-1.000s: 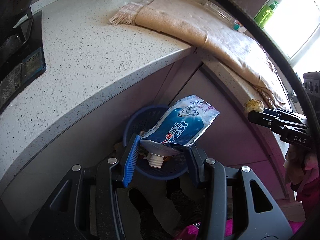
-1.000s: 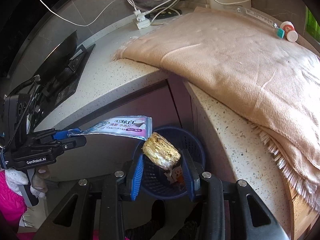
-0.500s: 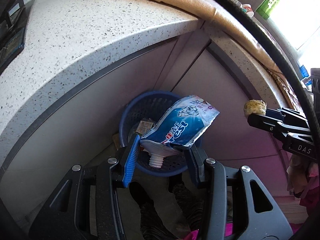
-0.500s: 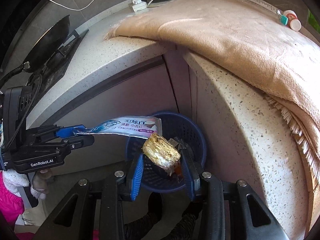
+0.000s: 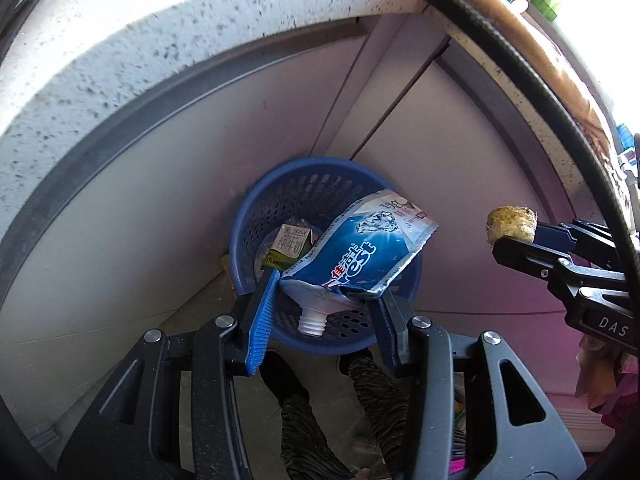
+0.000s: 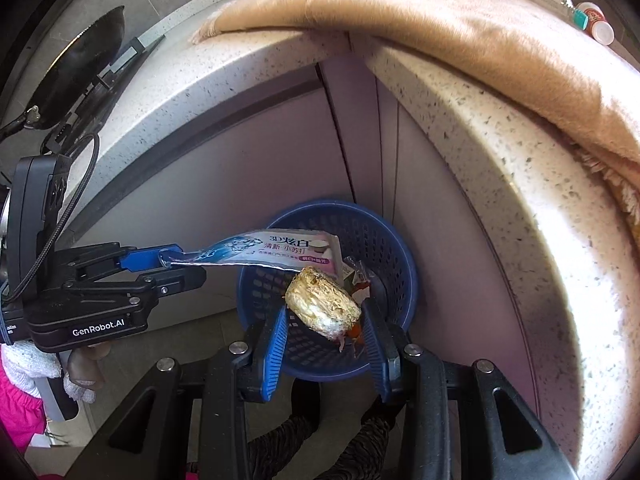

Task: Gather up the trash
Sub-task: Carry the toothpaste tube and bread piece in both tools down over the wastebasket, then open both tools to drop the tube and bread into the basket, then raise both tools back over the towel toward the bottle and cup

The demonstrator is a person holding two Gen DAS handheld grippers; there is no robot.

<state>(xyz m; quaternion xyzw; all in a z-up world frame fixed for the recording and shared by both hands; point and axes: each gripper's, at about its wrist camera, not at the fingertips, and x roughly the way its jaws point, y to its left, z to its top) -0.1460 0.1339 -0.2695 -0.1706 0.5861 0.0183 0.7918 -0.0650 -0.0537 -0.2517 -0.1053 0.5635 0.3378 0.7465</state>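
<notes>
A: What's different from a second ago?

B: Both hands have sunk toward the blue basket (image 5: 256,236). Earlier the countertop and its beige cloth filled the upper half of both views; now the speckled counter edge (image 5: 200,24) sits high above the basket and the cupboard fronts take up most of the frame. The basket looms larger under both tools.

A: And the grips?

B: Unchanged. The left gripper (image 5: 324,300) is clamped on the shoulder of a flattened Crest toothpaste tube (image 5: 360,252), its capless white nozzle pointing down over the basket's near rim. The right gripper (image 6: 324,320) pinches a corn cob piece (image 6: 322,304), held directly above the basket's mouth.

A: So what does that mean for the job?

B: I judge both pieces are nearly at drop height; letting go is all that's left for these two.

A: Anything already inside the basket?

B: A small milk carton (image 5: 292,242) and some crumpled wrappers at the bottom.

A: Materials?

B: The basket is round, rigid plastic with perforated walls. The tube is glossy laminate, squeezed flat and creased, so it will flutter more than fall. The cob is stubby, cylindrical, rough and dry-looking, pale yellow. The jaw pads are ribbed blue rubber; the counter is polished speckled stone.
</notes>
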